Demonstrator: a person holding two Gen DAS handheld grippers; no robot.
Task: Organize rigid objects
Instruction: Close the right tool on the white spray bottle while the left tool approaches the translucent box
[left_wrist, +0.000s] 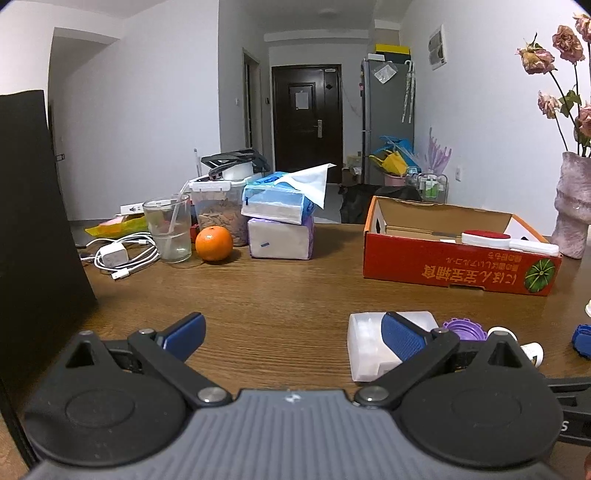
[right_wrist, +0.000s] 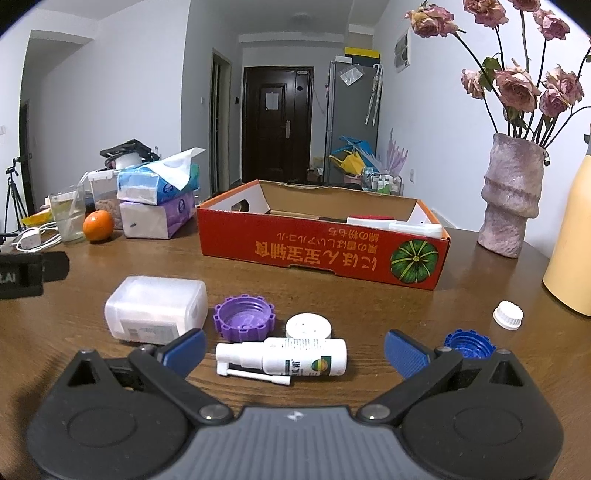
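Right wrist view shows my right gripper (right_wrist: 294, 345) low over the brown wooden table (right_wrist: 332, 295), with its two blue pads spread wide and nothing held between them. Right in the gap lies the small white plastic spray bottle (right_wrist: 284, 360) — flat on its side. Its long way runs left to right, straight across from one pad toward the other, nozzle end to the left. So I think I must turn my wrist, or squeeze it end to end, and that could make it slip.

Just behind the bottle sit a round white lid (right_wrist: 308, 325) and a purple toothed plastic cap (right_wrist: 243, 321). A clear plastic case (right_wrist: 157, 314) is to the left, a blue toothed cap (right_wrist: 469, 341) by my right pad, and a small white ribbed cap (right_wrist: 508, 314) further right. The red cardboard box (right_wrist: 321, 251) waits behind them, open at the top, a few things already inside.

My left gripper (left_wrist: 293, 334) is wide open too and holds nothing — only its right pad overlaps the clear case in that view; touching or not, I cannot tell. The right hand is nearer the bottle.
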